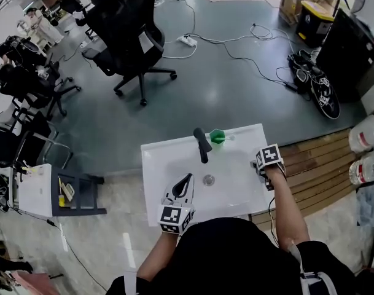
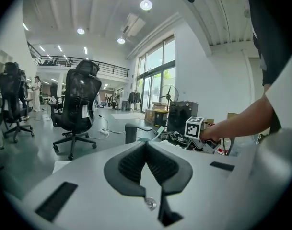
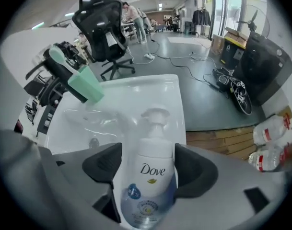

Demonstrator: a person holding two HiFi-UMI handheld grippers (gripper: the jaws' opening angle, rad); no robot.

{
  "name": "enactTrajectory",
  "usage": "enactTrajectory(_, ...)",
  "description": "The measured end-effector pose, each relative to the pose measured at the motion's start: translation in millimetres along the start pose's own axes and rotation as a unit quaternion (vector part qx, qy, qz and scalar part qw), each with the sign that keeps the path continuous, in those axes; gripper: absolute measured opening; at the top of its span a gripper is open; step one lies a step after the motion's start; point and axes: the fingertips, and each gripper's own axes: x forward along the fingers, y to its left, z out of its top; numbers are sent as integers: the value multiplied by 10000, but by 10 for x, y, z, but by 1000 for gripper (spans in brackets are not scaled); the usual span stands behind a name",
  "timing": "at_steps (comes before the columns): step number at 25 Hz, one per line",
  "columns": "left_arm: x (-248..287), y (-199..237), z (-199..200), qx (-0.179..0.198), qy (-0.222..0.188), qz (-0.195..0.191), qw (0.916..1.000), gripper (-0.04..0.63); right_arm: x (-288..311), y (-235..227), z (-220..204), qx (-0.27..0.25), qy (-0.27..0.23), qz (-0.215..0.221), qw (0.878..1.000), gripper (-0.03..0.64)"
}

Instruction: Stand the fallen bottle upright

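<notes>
A white Dove pump bottle (image 3: 148, 186) lies on its side on the right rim of the white sink (image 3: 136, 97), pump end pointing away from the camera. My right gripper (image 3: 148, 164) points steeply down over it, and its two dark pads press on the bottle's sides. In the head view the right gripper (image 1: 264, 169) sits at the sink's (image 1: 168, 158) right edge and hides the bottle. My left gripper (image 1: 187, 180) hovers at the sink's front left, jaws shut and empty; in the left gripper view its pads (image 2: 146, 145) meet.
A black faucet (image 1: 202, 145) with a green piece (image 1: 218, 136) stands at the sink's back. The drain (image 1: 208, 179) is mid-basin. Wooden boards (image 1: 315, 165) and large water bottles (image 1: 366, 134) lie right. A black office chair (image 1: 128, 29) stands behind, a small cart (image 1: 64, 192) left.
</notes>
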Motion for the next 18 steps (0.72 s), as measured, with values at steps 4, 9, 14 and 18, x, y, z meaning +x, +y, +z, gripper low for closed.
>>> enactTrajectory(4, -105, 101, -31, -62, -10, 8, 10000, 17, 39, -65, -32, -60, 106, -343, 9993, 281)
enactTrajectory(9, -179, 203, -29, -56, -24, -20, 10000, 17, 28, -26, -30, -47, 36, -270, 9996, 275)
enactTrajectory(14, -177, 204, -58, -136, -80, -40, 9999, 17, 25, 38, -31, -418, -51, -389, 9984, 272)
enactTrajectory(18, -141, 114, -60, -169, -95, -201, 9996, 17, -11, 68, -26, -539, -243, -385, 9975, 270)
